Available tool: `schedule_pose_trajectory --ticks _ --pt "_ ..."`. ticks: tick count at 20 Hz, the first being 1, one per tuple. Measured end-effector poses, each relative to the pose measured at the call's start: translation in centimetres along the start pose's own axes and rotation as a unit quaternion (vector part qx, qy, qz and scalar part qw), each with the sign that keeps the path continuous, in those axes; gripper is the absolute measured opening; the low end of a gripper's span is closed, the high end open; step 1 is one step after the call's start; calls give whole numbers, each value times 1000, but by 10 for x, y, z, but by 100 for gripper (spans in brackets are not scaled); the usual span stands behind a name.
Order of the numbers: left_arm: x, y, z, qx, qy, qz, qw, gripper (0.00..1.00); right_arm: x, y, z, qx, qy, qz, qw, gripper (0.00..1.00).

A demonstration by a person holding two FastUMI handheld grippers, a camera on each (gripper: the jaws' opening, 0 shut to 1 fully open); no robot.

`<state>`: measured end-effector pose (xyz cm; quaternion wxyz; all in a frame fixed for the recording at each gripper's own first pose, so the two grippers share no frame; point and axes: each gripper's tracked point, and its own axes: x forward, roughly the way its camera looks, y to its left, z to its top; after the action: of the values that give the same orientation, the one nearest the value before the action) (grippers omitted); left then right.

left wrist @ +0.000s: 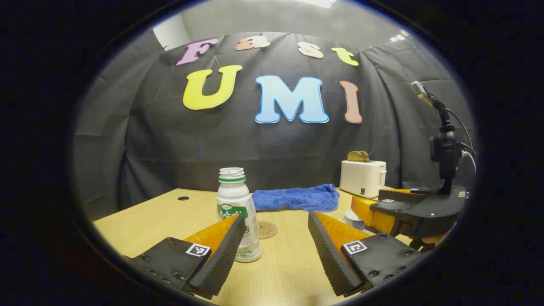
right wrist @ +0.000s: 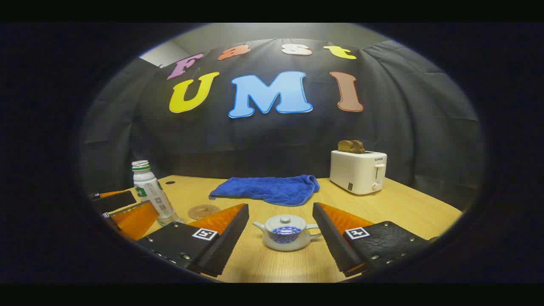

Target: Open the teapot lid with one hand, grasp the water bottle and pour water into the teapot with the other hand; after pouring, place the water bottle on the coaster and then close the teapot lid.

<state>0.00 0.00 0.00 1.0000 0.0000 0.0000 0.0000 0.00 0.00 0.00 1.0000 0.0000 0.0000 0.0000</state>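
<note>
My left hand-held gripper (left wrist: 276,227) is spread wide above the tabletop (left wrist: 170,212), holding nothing; the bottle (left wrist: 236,212) stands upright and uncapped just beyond its left finger, partly hidden by it. The coaster (left wrist: 267,229) lies flat just right of the bottle, a little farther off. My right hand-held gripper (right wrist: 280,221) is also spread and empty, and in the right gripper view the teapot (right wrist: 284,231) sits between its fingers, a bit beyond them, lid (right wrist: 285,222) on, spout pointing left. I see the blue towel (right wrist: 267,189) lying at the far middle of the tabletop and a toaster (right wrist: 358,171) with bread in it at the far right.
</note>
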Motion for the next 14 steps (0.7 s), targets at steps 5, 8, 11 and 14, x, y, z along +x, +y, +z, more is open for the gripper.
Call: schedule_pose_trajectory --ticks 5,8,11,14 --pt "7 7 -7 -4 7 1 1000 95 20 2 -6 -20 10 -3 1000 88" --pt "11 8 -12 -7 9 -2 1000 92 29 4 -12 -27 16 -4 999 69" --pt "14 8 -12 -7 10 -8 1000 97 38 2 -19 -27 30 -9 999 40" --pt "15 8 -14 -7 9 -11 1000 100 38 -1 -24 -30 44 -13 999 45"
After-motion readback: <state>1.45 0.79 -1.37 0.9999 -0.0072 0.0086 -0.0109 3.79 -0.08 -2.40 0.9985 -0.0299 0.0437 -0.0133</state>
